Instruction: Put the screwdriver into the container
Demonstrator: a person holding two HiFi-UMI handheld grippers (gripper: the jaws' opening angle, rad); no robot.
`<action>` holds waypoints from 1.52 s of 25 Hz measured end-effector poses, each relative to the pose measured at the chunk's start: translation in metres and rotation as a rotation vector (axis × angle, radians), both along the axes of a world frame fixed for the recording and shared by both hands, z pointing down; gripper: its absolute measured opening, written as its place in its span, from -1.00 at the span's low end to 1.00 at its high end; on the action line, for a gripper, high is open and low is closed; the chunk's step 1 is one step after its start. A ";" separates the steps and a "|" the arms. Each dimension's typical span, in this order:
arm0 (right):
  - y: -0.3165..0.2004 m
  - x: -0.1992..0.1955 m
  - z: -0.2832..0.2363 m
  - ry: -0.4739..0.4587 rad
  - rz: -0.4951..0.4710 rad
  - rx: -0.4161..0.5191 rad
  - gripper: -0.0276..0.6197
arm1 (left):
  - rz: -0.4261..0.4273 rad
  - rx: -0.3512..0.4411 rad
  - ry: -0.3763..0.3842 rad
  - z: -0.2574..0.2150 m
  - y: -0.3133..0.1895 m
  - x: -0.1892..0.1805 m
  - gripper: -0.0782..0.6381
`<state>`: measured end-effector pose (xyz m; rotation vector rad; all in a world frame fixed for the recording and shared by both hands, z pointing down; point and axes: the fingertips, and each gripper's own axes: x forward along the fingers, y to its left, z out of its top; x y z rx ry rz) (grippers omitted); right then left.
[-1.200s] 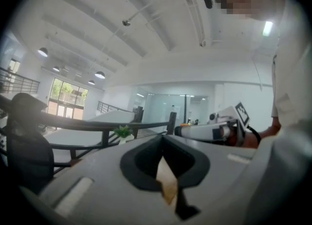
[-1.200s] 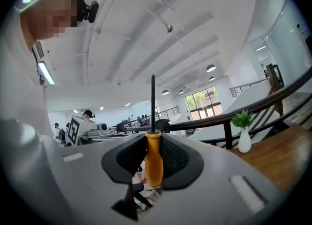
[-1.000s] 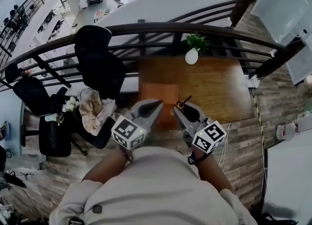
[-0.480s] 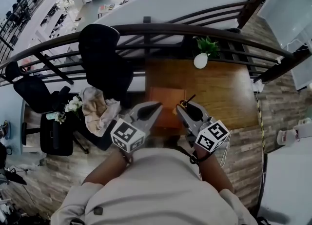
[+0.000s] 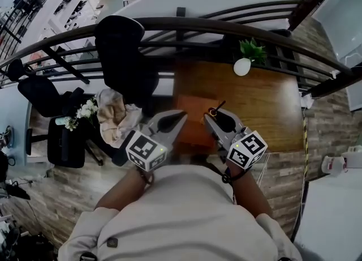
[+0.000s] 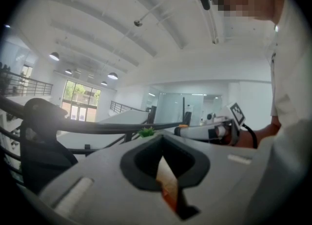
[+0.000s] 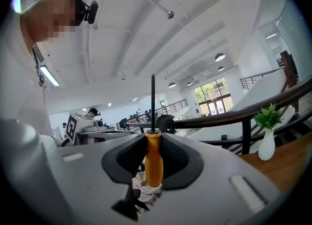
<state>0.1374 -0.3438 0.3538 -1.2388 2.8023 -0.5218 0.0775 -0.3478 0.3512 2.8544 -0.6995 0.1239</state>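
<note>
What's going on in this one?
A person holds a gripper in each hand at a wooden table. The right gripper is clamped on an orange-handled screwdriver. The left gripper is shut and empty. Both hover by the orange-brown container; the screwdriver isn't in it yet.

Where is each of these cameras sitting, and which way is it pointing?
Head view: on the person's head, facing steeply down at the table and orange box; shows arms, shirt, left claw, right claw.
Left gripper view: on the left claw, facing outward toward the railing; shirt at right.
Right gripper view: on the right claw, facing along its held screwdriver; shirt at left.
Shared: both claw views show the railing, the plant and each other's claw.
</note>
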 end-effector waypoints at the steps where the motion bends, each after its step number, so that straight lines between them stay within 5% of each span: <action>1: -0.003 0.002 0.002 0.002 -0.005 -0.008 -0.63 | -0.002 -0.003 -0.006 0.003 -0.003 0.002 -0.77; 38: -0.030 0.021 0.205 0.248 -0.249 -0.341 -0.64 | -0.111 -0.238 -0.282 0.194 -0.047 0.026 -0.77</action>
